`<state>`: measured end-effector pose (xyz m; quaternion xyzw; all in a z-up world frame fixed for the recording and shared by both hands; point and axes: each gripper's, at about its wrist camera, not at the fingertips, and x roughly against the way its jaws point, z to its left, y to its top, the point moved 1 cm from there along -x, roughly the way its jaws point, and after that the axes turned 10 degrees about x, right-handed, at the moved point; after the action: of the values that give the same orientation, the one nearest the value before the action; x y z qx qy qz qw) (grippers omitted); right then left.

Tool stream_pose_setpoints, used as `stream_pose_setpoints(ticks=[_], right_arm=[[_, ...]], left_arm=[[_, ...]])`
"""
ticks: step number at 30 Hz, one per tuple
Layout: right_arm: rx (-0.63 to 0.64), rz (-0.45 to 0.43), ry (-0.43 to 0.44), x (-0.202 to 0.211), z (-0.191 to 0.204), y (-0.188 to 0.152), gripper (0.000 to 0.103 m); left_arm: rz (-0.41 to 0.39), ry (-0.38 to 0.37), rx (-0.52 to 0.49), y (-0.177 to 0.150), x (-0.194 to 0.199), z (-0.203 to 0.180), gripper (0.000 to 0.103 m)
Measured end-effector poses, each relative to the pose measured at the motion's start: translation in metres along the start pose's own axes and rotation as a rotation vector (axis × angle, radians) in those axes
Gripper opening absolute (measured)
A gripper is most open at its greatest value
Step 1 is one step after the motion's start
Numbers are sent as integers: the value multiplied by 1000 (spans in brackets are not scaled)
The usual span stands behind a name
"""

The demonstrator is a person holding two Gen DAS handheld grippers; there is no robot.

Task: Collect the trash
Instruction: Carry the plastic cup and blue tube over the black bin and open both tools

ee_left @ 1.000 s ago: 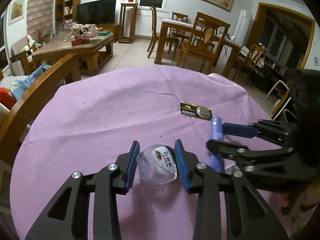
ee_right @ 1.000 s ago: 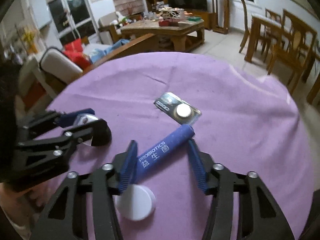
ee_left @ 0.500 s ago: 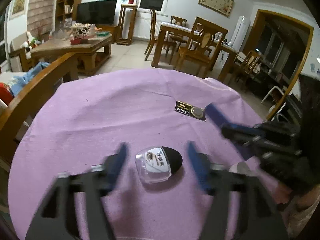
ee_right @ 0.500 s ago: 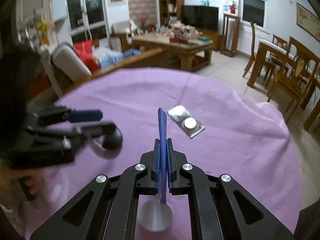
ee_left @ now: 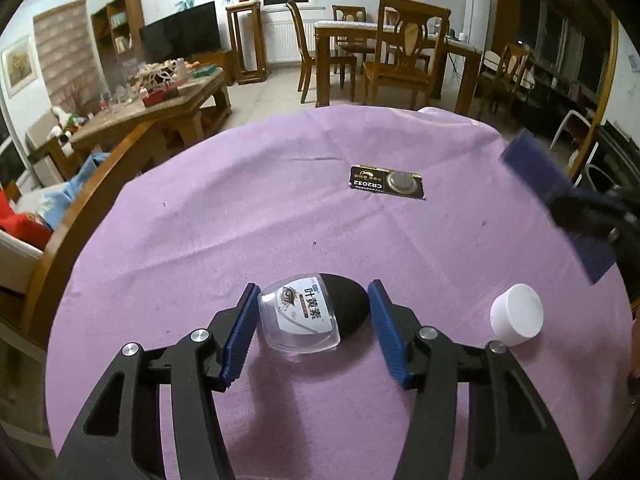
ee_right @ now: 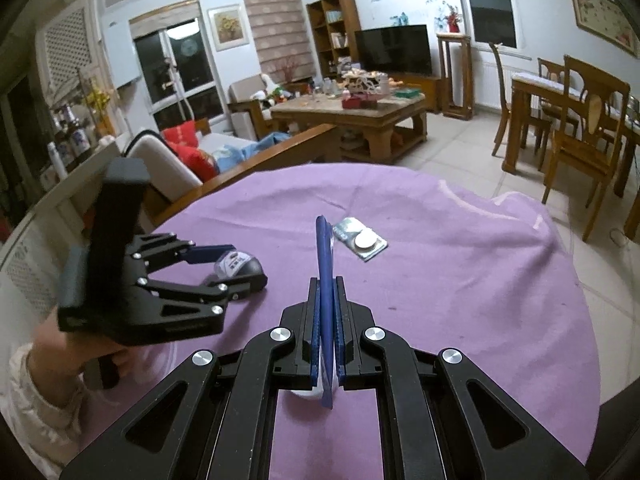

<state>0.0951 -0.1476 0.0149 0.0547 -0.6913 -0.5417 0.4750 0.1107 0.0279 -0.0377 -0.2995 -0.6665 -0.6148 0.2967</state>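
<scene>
1. Sachet (ee_right: 325,264), blue and flat, sits clamped upright in the closed right hand-held gripper (ee_right: 328,334) above the bench (ee_right: 460,280).
2. Left hand-held gripper (ee_left: 312,332) gapes around the clear capsule (ee_left: 312,318) lying on the bench.

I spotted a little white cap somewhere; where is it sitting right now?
In the left wrist view the white cap sits on the purple tablecloth, right of the clear bottle.

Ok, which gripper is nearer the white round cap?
Right. The right gripper, shut on the blue sachet, hangs directly over the white round cap; the open left gripper sits beside it, around the clear capsule.
</scene>
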Motion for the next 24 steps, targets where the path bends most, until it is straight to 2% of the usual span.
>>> stream_pose_setpoints(ticks=[3,6,11,18,24], right_arm=[[-10,-37,-9,18,-4,-3,7],[-26,-92,-24,45,-13,-8,7],[-79,-208,-98,103,-44,-24,7],[-227,-368,-279,200,-118,-70,7],[-345,-439,-439,272,-176,-128,7]], left_arm=[[-12,-35,38,0,4,4,54],[-100,-99,52,1,23,5,54],[-173,-251,65,2,55,-18,54],[-267,-400,-48,18,97,-97,54],[-274,-546,-164,26,103,-187,54]])
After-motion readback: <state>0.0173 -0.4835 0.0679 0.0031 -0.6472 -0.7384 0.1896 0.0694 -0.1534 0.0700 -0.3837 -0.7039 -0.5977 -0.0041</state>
